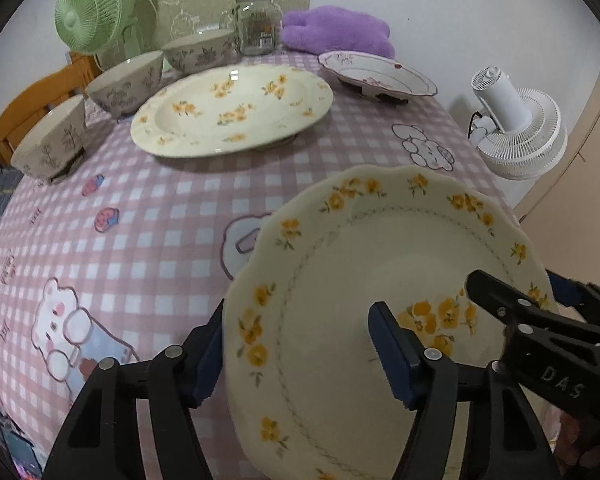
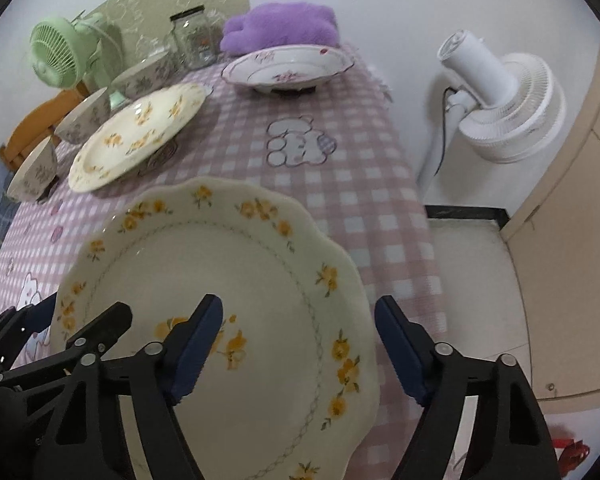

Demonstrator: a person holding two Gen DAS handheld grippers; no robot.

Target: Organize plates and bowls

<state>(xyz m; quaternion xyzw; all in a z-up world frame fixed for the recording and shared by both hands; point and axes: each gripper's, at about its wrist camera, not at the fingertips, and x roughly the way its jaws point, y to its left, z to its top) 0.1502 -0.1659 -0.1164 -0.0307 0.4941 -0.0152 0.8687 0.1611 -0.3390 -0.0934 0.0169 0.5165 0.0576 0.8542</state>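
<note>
A cream scalloped plate (image 1: 380, 280) (image 2: 228, 280) with yellow flowers lies at the near right corner of the checked tablecloth (image 1: 140, 220). My left gripper (image 1: 300, 356) straddles its left rim, one blue pad outside the rim and one over the plate, jaws apart and not pressing. My right gripper (image 2: 298, 352) straddles the right rim the same way, open; it also shows in the left wrist view as the right gripper (image 1: 540, 320). Farther back sit a large cream flowered plate (image 1: 232, 112) (image 2: 136, 136), a white pink-flowered plate (image 1: 376, 74) (image 2: 288, 66) and three patterned bowls (image 1: 126, 84).
A glass jar (image 1: 256, 24), a green fan (image 1: 96, 12) and a purple plush (image 1: 336, 32) stand along the back. A wooden chair (image 1: 32, 104) is at the left. A white floor fan (image 2: 500, 96) stands beside the table's right edge.
</note>
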